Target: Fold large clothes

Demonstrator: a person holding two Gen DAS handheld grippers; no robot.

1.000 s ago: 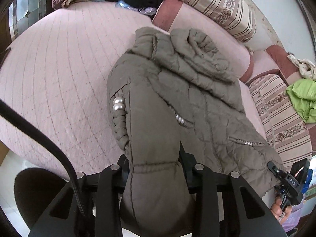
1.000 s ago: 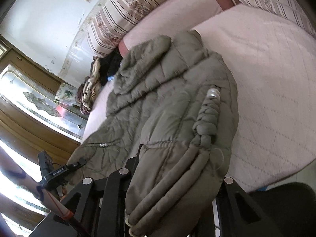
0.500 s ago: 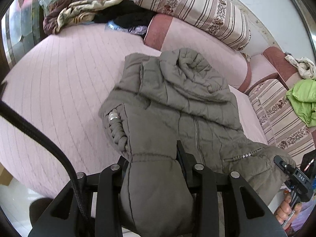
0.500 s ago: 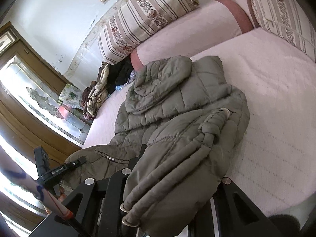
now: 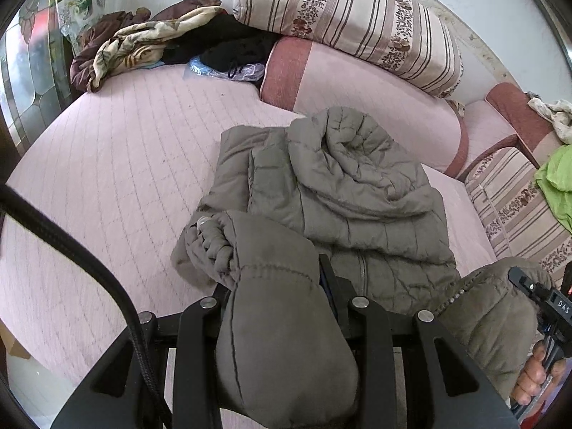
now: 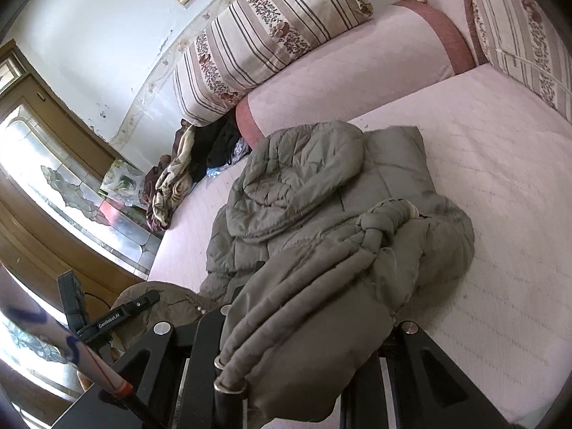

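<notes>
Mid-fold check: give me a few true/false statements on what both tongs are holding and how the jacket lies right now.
1. The left tongs grip the olive puffer jacket. True.
2. The right tongs are open and hold nothing. False: they are shut on a bunched part of the jacket.
3. The jacket's hood points toward the striped cushion. True.
4. The jacket lies on a wooden floor. False: it lies on the pink quilted cover.
</notes>
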